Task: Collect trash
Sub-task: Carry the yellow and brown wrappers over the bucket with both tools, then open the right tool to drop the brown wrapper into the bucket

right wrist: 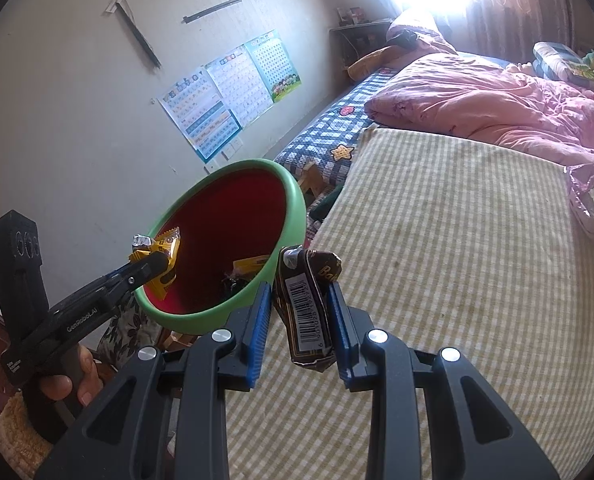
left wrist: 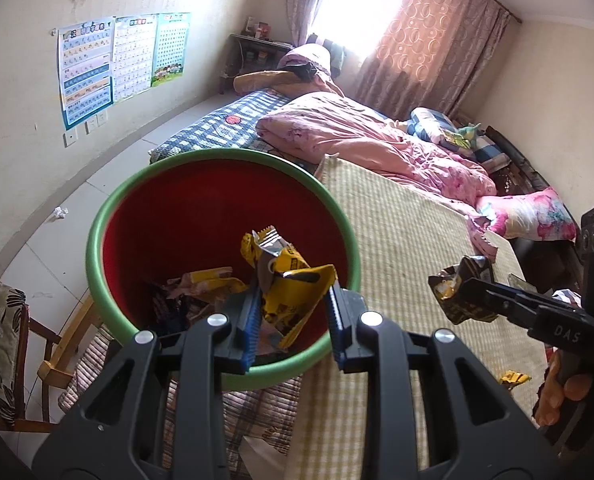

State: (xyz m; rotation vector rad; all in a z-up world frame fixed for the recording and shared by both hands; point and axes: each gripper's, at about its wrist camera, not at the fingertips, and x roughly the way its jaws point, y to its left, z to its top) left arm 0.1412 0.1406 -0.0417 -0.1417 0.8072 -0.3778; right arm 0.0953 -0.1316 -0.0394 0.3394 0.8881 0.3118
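Note:
A bin with a green rim (left wrist: 97, 236) and red inside (right wrist: 293, 196) stands at the bed's edge, with several wrappers in it. My left gripper (left wrist: 293, 300) is over the bin and shut on a yellow snack wrapper (left wrist: 293, 276), which also shows in the right wrist view (right wrist: 165, 252). My right gripper (right wrist: 301, 316) is just right of the bin, above the bed, and shut on a dark brown wrapper (right wrist: 307, 312) with a barcode. The brown wrapper also shows in the left wrist view (left wrist: 461, 284).
A yellow striped mat (right wrist: 457, 240) covers the bed, with a pink quilt (left wrist: 377, 140) and pillows behind. A small yellow wrapper (left wrist: 515, 379) lies on the mat. A crumpled paper (left wrist: 59, 213) lies on the floor. A wooden chair (left wrist: 13, 340) stands at left.

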